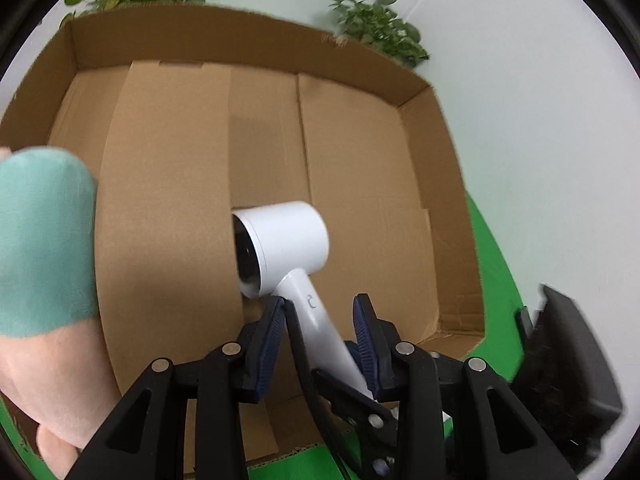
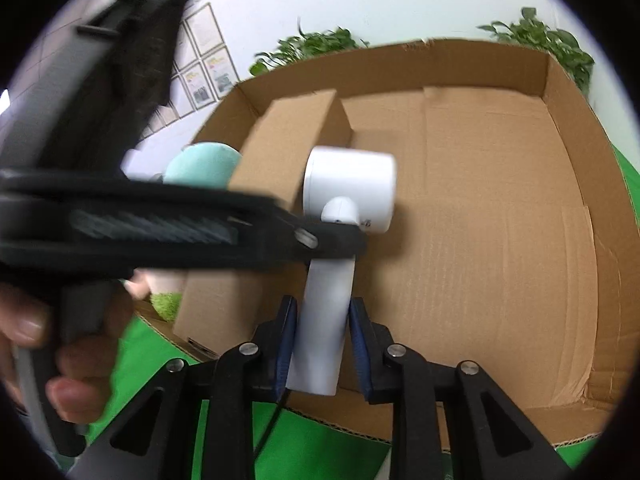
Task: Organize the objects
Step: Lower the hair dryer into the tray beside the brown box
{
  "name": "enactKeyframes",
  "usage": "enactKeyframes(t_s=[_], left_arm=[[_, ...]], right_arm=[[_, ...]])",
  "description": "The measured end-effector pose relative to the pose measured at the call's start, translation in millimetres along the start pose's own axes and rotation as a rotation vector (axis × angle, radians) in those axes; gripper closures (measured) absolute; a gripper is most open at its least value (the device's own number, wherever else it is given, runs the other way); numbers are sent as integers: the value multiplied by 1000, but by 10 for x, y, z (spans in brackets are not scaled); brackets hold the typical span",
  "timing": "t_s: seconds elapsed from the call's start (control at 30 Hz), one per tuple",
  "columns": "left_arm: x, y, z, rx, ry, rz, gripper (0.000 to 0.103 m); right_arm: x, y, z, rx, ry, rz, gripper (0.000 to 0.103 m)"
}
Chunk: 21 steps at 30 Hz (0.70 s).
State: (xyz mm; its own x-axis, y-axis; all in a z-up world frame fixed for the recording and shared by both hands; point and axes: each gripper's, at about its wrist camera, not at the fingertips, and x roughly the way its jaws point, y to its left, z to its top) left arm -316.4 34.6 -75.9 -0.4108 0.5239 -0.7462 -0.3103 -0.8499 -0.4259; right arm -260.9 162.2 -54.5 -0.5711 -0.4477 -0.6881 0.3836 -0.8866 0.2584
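the right tool [image 2: 322, 344] is clamped on the dryer [image 2: 348, 192] handle, head pointing ahead over the box [image 2: 500, 240]. the left tool [image 1: 320, 332] brackets the same handle higher up, fingers apart, not gripping.

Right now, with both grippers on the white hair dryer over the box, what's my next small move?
Probably lower it to the brown cardboard box floor. The right gripper clamps the white hair dryer handle, the left gripper looks loose around it, and bare floor lies beneath.
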Motion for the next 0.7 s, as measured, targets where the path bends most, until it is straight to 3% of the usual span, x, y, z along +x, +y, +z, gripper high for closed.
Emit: enactKeyframes(t_s=[0.4, 0.6, 0.7], left_arm=[[-611, -200, -123, 52, -99, 32, 70], [-1028, -307, -257, 95, -146, 49, 68], [-1335, -335, -442, 117, -157, 52, 66]], right_arm=[[105, 13, -44, 16, 47, -28, 78], [102, 14, -99, 48, 52, 20, 76], [-27, 12, -109, 37, 12, 10, 66]])
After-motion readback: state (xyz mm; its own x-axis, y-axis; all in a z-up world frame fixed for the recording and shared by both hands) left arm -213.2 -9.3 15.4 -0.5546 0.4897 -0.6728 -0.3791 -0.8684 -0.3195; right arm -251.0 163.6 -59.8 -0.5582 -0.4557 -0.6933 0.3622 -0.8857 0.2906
